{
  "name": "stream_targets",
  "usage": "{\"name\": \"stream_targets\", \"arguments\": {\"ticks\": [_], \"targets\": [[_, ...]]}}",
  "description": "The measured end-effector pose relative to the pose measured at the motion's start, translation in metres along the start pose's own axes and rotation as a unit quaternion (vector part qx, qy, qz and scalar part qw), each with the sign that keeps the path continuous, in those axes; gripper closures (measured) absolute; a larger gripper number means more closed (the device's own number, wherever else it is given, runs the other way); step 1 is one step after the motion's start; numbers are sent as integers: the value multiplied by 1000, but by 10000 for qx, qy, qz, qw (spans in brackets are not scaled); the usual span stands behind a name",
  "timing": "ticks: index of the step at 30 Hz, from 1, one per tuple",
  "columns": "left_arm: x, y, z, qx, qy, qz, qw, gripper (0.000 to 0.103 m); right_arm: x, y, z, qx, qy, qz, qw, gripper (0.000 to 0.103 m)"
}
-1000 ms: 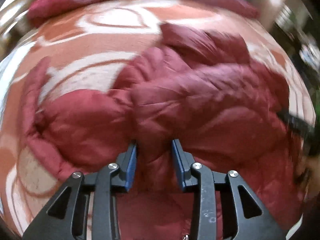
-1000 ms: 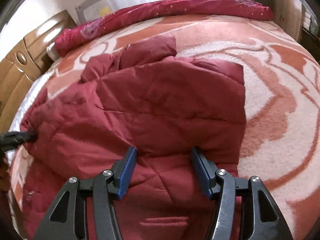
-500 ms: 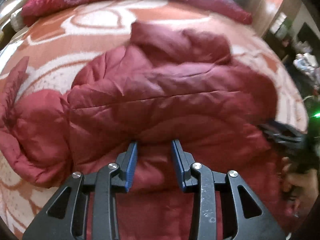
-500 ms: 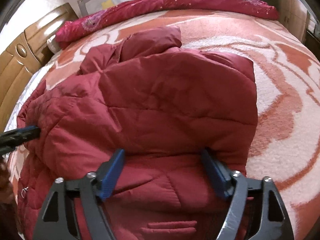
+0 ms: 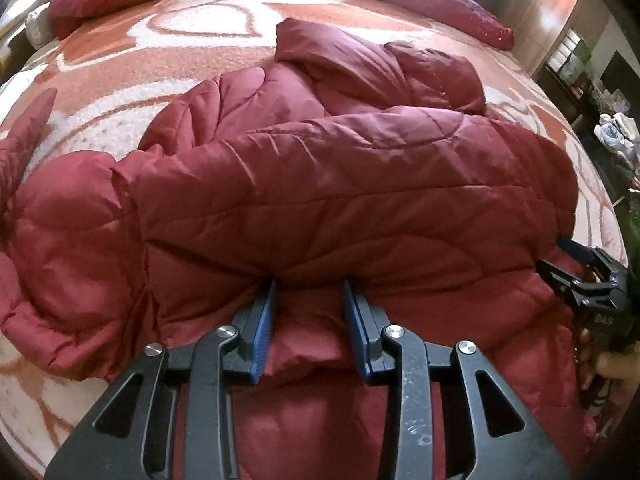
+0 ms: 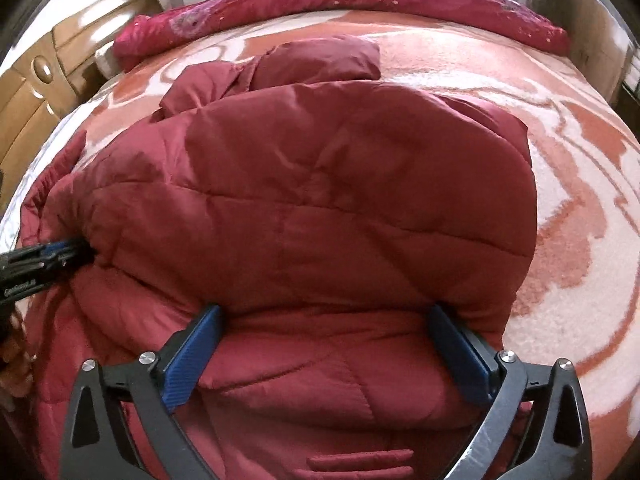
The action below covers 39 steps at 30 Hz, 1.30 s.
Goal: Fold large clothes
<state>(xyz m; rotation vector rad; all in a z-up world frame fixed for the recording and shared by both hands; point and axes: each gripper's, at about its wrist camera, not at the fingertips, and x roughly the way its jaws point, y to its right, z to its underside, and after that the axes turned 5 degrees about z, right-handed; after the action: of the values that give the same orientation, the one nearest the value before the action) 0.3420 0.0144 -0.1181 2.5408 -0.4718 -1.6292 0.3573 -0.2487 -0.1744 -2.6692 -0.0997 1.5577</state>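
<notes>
A dark red quilted jacket (image 5: 360,200) lies folded over itself on the bed, its hood at the far side. My left gripper (image 5: 310,286) is shut on a bunched fold of the jacket's near edge, and the fabric fills the gap between the blue pads. In the right wrist view it shows at the left edge as the left gripper (image 6: 48,256), against the jacket (image 6: 320,200). My right gripper (image 6: 325,312) has its jaws opening wide. The jacket's folded edge lies between them, and the pads do not press on it. The right gripper (image 5: 580,264) also shows at the right.
An orange and white patterned blanket (image 6: 580,200) covers the bed. A rolled red quilt (image 6: 360,4) lies along its far edge. A wooden headboard (image 6: 32,92) stands at the left. Shelves with clutter (image 5: 612,132) stand beyond the bed's right side.
The right jaws have spread wide and let go of the jacket's edge. The left gripper carried its fold across and down, and the upper layer now lies flatter over the jacket.
</notes>
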Motion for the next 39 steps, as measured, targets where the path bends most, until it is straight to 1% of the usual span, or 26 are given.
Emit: {"name": "stream_targets", "arguments": {"ticks": [2,4,5,8,10,11,14,17,19,21,23,25,26,28,31,33,35,36,37,38,39], "targets": [[-8,-2,3,-51,-5,129,9999,69,-2,3,0,158,44,-38,9999,0],[-21,-7,6,-129,18,245,9996,66,-3,4,1,252,51,-56,9997,0],[-26,-10,8,-158,40,230,9996,64,-2,5,-1,266,5,-66,9996,0],[-47,-18,12,-214,176,25,9996,59,-4,5,2,226,16,-152,9996,0],[-61,-26,13,-304,295,-112,9990,56,-6,10,6,354,119,-298,9989,0],[-67,-31,13,-358,345,-161,9986,54,-5,11,5,421,97,-330,9985,0],[-82,-48,12,-551,493,-294,9968,53,-2,8,2,373,4,-290,9989,0],[-92,-66,10,-732,568,-435,9947,51,-1,2,3,295,20,-134,9995,0],[-99,-79,7,-848,643,-568,9927,47,-1,1,4,285,72,-69,9995,0],[-108,-94,2,-967,737,-748,9898,39,-3,1,4,299,114,-79,9995,0],[-116,-110,-6,-1055,843,-924,9865,38,-11,3,3,391,141,-149,9990,0],[-119,-125,-17,-1132,930,-1184,9821,35,-22,7,5,564,82,-265,9980,0],[-118,-135,-25,-1170,939,-1348,9795,33,-29,8,6,660,-43,-336,9972,0],[-111,-151,-40,-1206,876,-1619,9755,32,-48,5,9,677,-135,-429,9967,0],[-86,-176,-62,-1215,572,-1992,9707,32,-80,-2,18,555,197,-683,9959,0],[-66,-190,-72,-1220,310,-2191,9676,32,-95,-6,26,548,286,-845,9945,0],[-44,-201,-80,-1190,51,-2402,9634,32,-105,-9,32,582,303,-1068,9921,0],[-33,-208,-84,-1177,-84,-2604,9583,32,-108,-11,36,601,320,-1141,9911,0],[-25,-211,-84,-1176,-190,-2709,9552,32,-112,-13,41,613,325,-1201,9903,0],[-17,-216,-85,-1201,-259,-2756,9534,32,-113,-15,43,608,309,-1251,9898,0],[-11,-223,-85,-1290,-322,-2784,9512,35,-114,-16,45,594,288,-1319,9891,0]]}}
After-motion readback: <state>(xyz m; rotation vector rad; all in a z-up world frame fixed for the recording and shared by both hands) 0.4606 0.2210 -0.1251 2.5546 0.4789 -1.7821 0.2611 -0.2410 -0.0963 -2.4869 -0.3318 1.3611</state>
